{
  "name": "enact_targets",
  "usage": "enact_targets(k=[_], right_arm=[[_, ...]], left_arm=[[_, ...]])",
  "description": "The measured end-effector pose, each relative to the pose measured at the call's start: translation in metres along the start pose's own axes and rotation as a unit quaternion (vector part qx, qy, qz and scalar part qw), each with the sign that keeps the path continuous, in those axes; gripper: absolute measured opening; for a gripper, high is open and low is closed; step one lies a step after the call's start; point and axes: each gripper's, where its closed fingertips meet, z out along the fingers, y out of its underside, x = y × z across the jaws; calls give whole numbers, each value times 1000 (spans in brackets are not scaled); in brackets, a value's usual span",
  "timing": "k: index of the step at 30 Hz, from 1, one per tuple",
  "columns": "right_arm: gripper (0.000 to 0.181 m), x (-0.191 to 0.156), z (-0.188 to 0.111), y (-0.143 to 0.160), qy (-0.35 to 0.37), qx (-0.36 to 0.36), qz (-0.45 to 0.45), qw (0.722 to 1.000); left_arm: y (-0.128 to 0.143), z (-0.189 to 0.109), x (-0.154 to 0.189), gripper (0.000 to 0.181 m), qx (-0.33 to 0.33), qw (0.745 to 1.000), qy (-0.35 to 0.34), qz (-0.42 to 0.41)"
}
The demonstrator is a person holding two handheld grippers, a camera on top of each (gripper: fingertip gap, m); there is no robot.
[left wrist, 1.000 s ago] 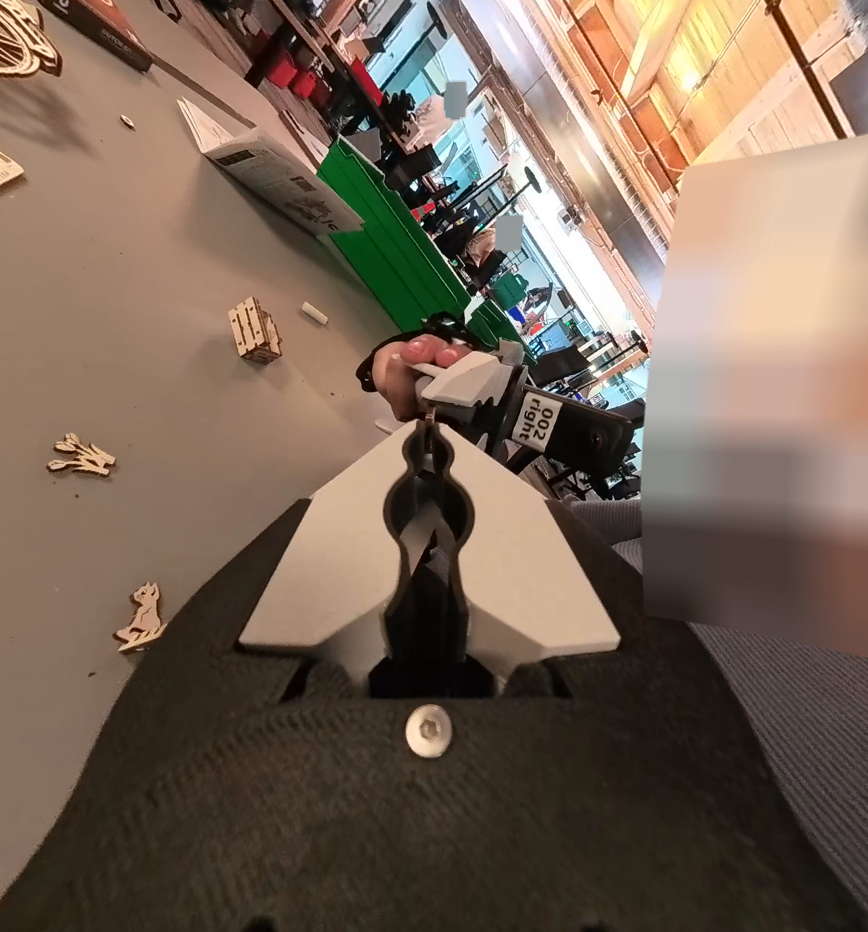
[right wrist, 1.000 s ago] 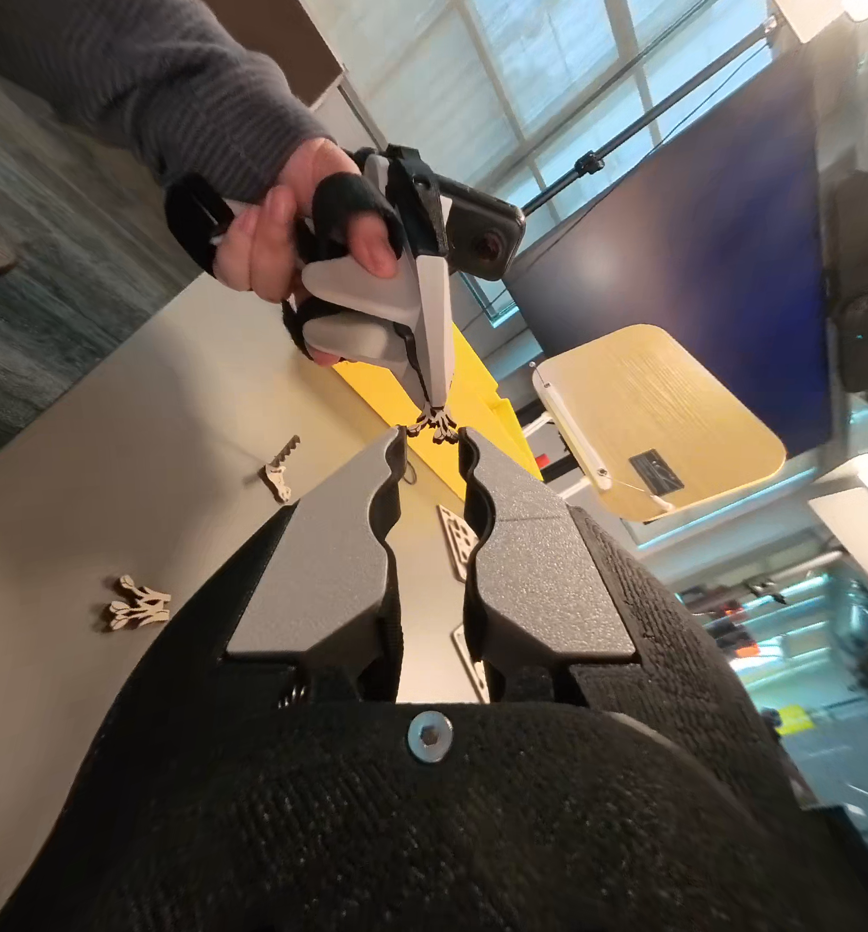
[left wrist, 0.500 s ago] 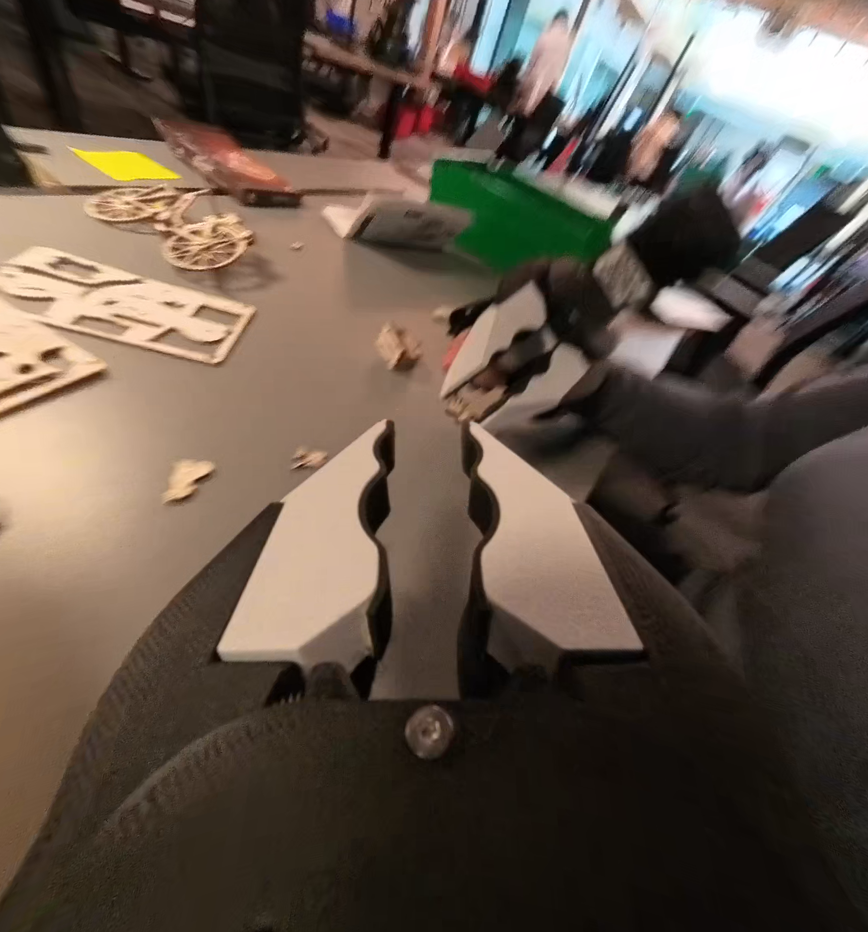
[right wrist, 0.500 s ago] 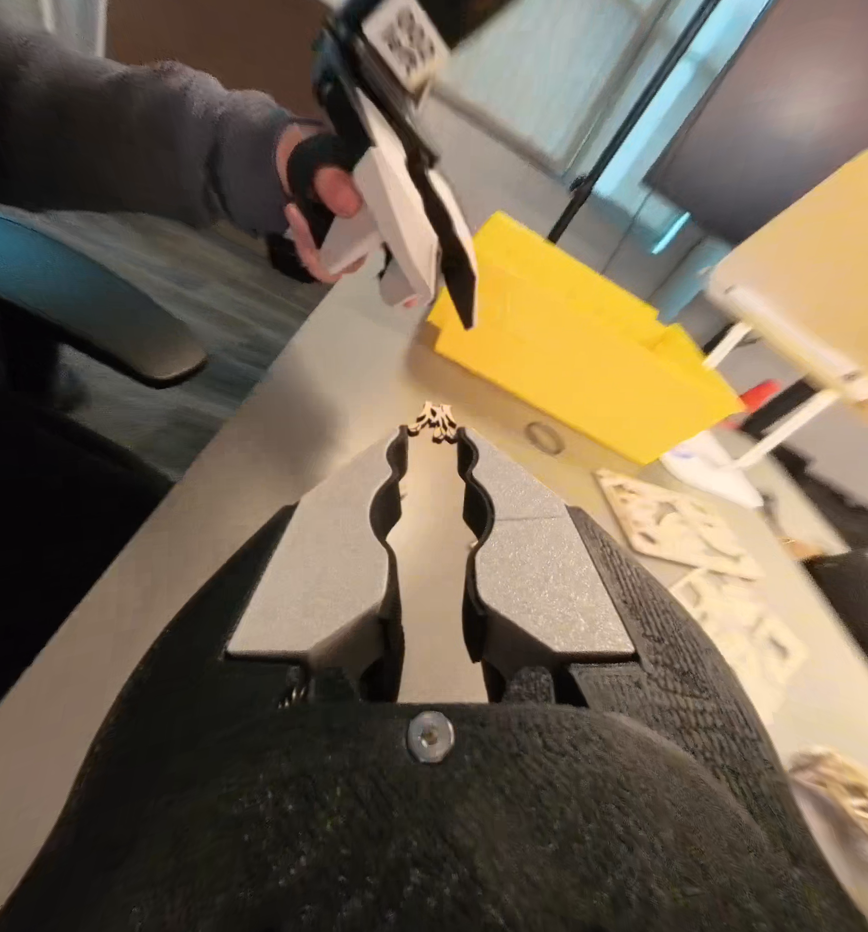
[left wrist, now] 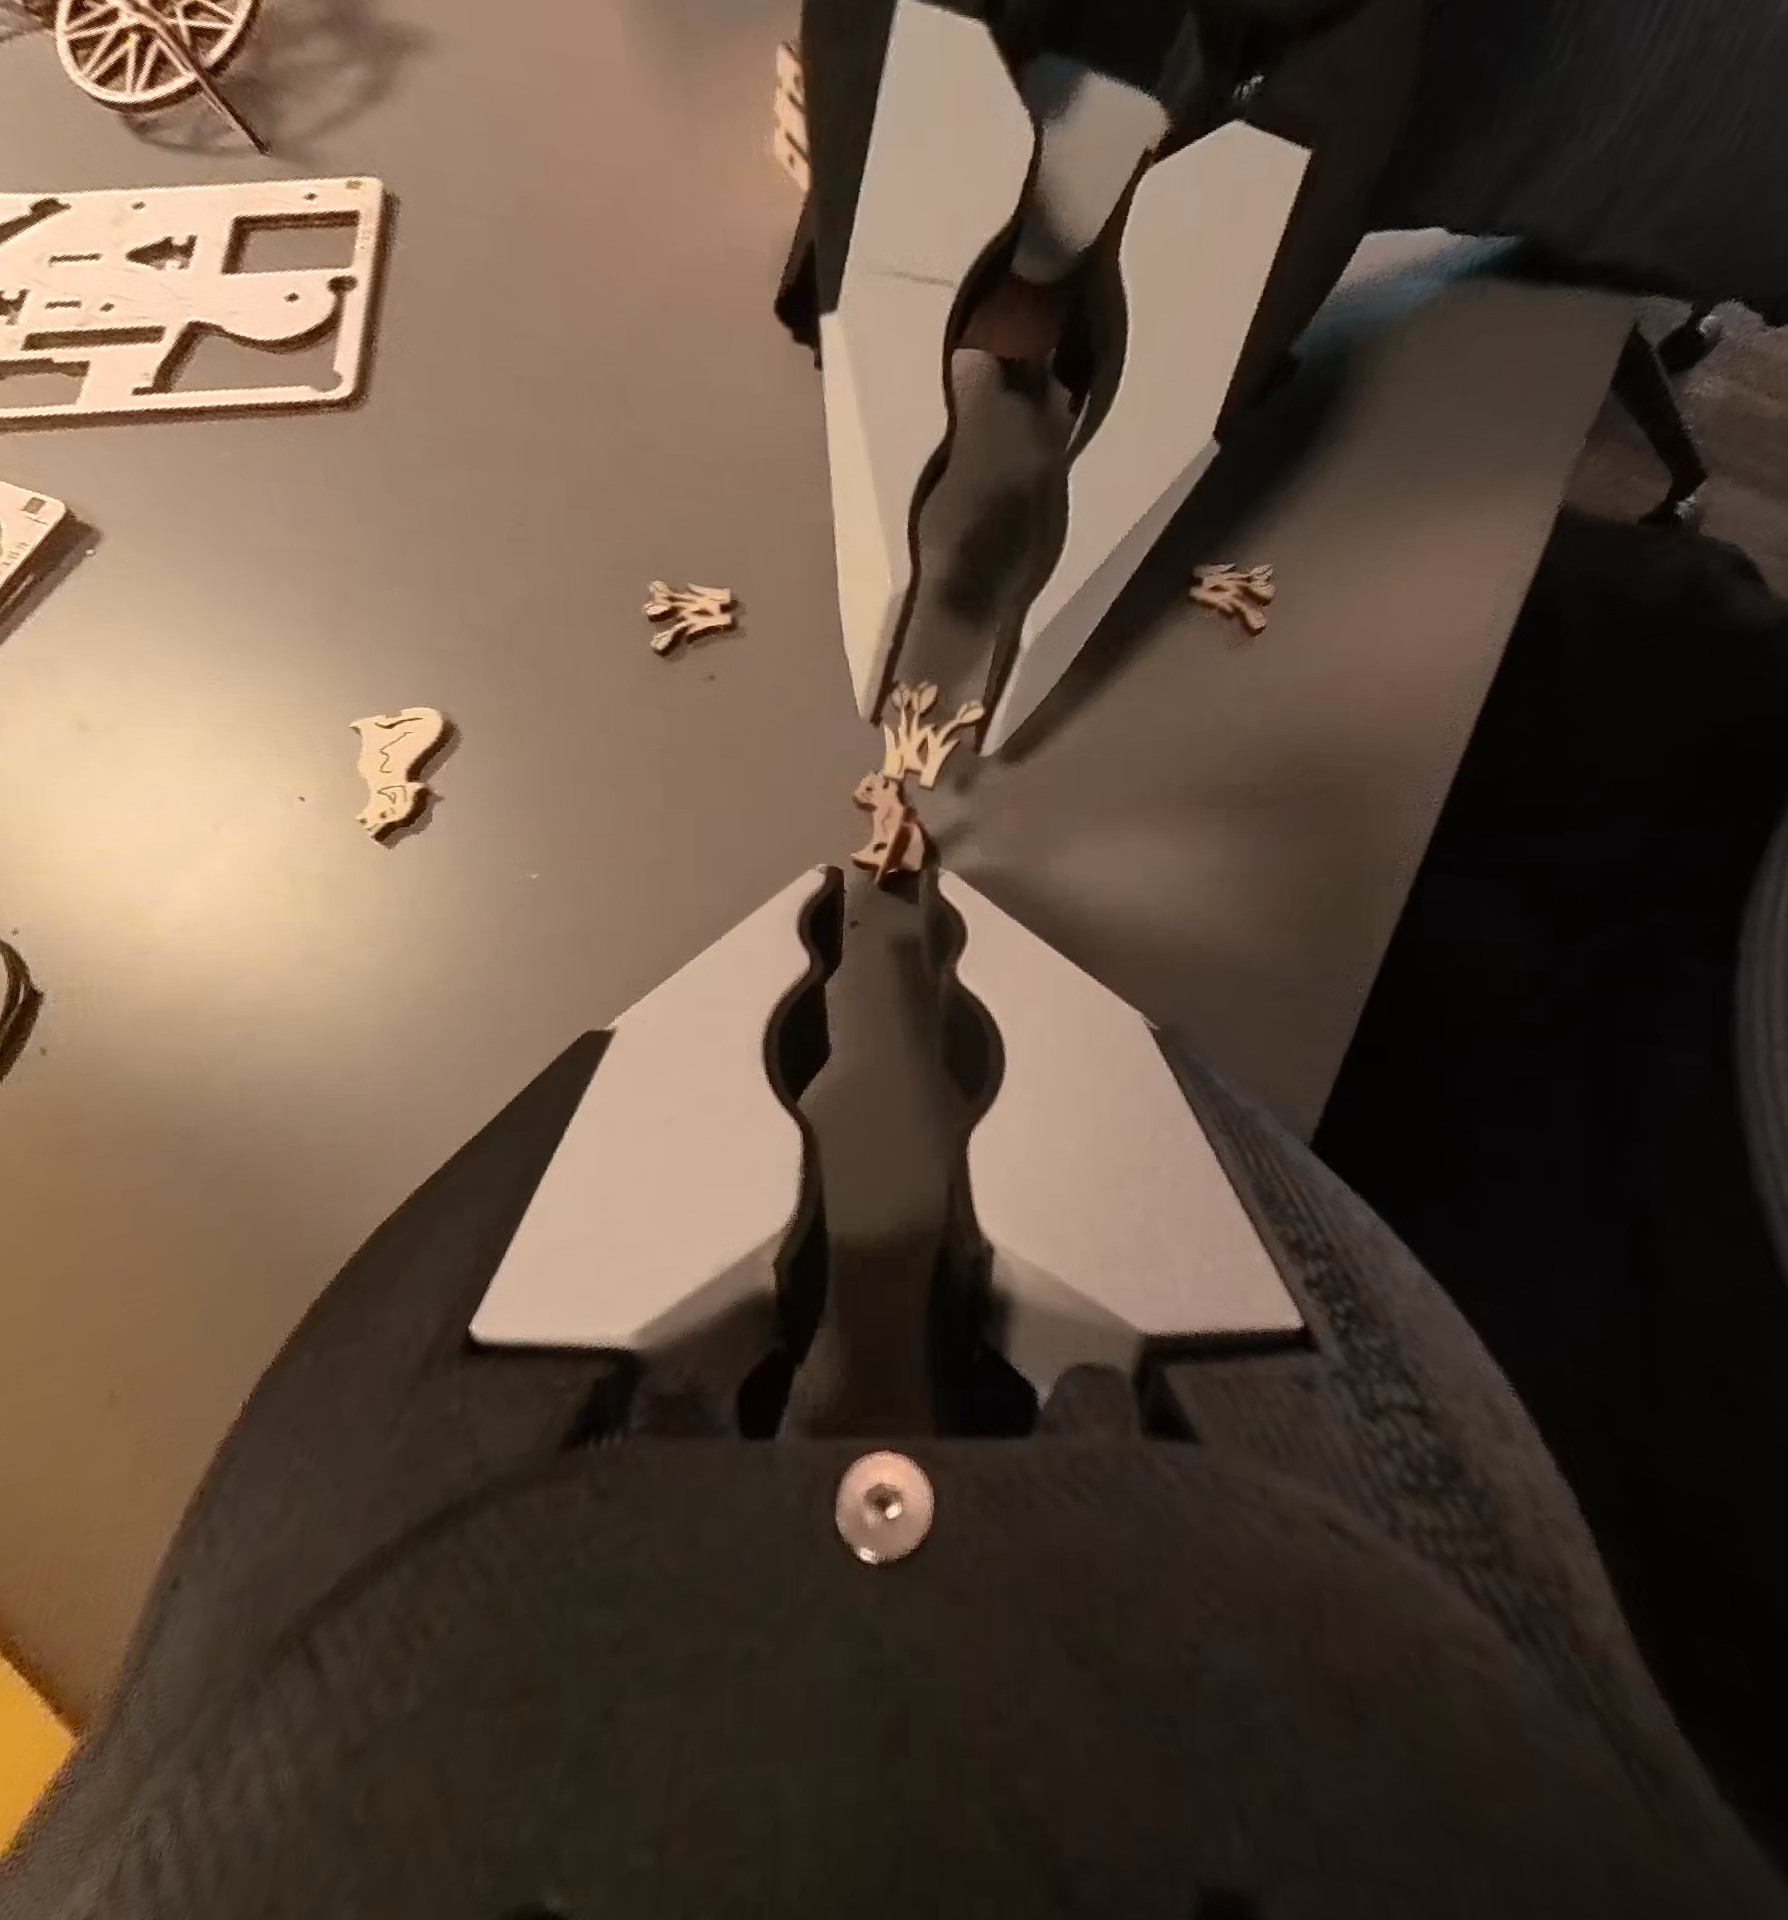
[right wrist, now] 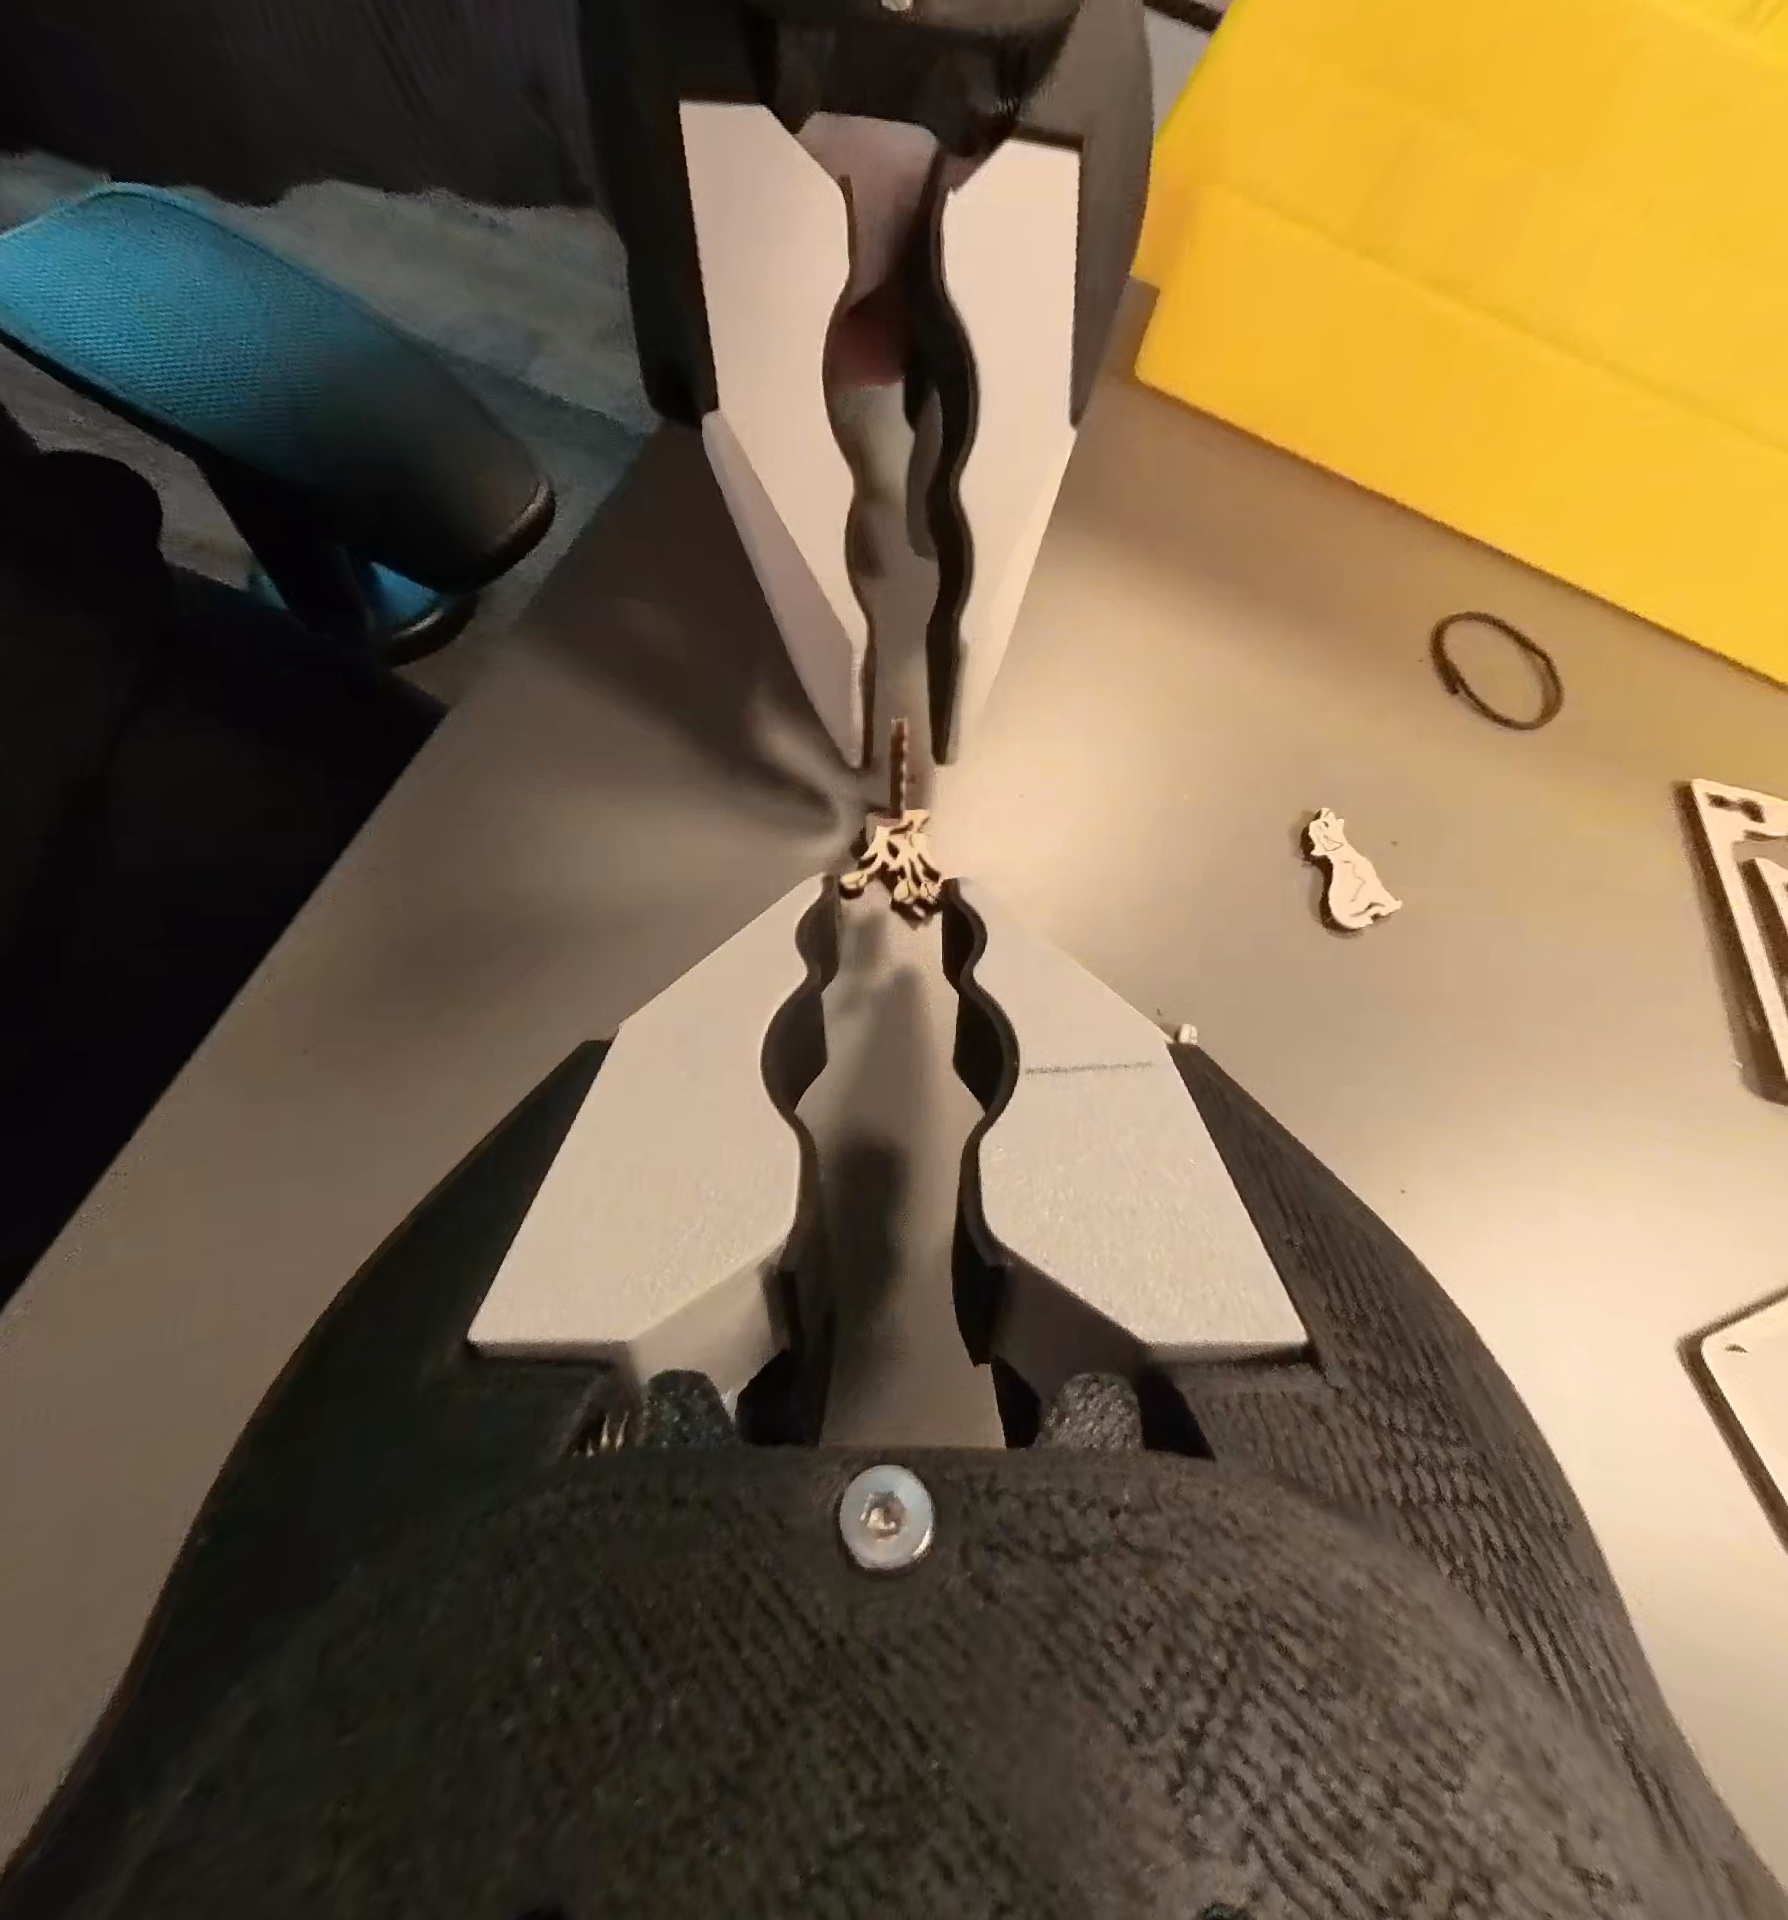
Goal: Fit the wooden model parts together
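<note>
Both grippers point down at the grey table [left wrist: 246, 987] and meet tip to tip. My right gripper [right wrist: 892, 896] is shut on a small grass-shaped wooden piece [right wrist: 895, 857], which also shows in the left wrist view [left wrist: 926, 740]. A small brown animal-shaped piece [left wrist: 890, 826] touches the grass piece. It looks thin and edge-on in the right wrist view [right wrist: 900, 769]. My left gripper [left wrist: 882, 881] has its jaws a little apart around that piece's end, with a gap showing on each side. I cannot tell whether the two pieces are slotted together.
Loose cut-outs lie around: an animal shape [left wrist: 402, 758] and two grass shapes [left wrist: 692, 613] [left wrist: 1233, 592]. Punched wooden sheets [left wrist: 142, 301] and a wheeled model [left wrist: 142, 52] are at the far left. A yellow bin [right wrist: 1492, 260] and a black band [right wrist: 1498, 681] are nearby. The table edge [left wrist: 1441, 831] is close. Both grippers' tips are close together, under 4 cm apart.
A second ago the left gripper was shut on the piece and the right was open. The right then took the grass piece; the left opened, swung down to face it and narrowed.
</note>
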Motion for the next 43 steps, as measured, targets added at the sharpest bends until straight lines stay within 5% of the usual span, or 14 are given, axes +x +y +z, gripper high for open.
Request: enact_targets(k=[31, 43], right_arm=[[17, -1, 9, 1, -60, -14, 2, 998], [17, -2, 11, 4, -59, -25, -3, 998]], left_arm=[[7, 9, 3, 0, -31, 998, 57, -1], [-4, 3, 3, 9, 10, 998, 59, 2]])
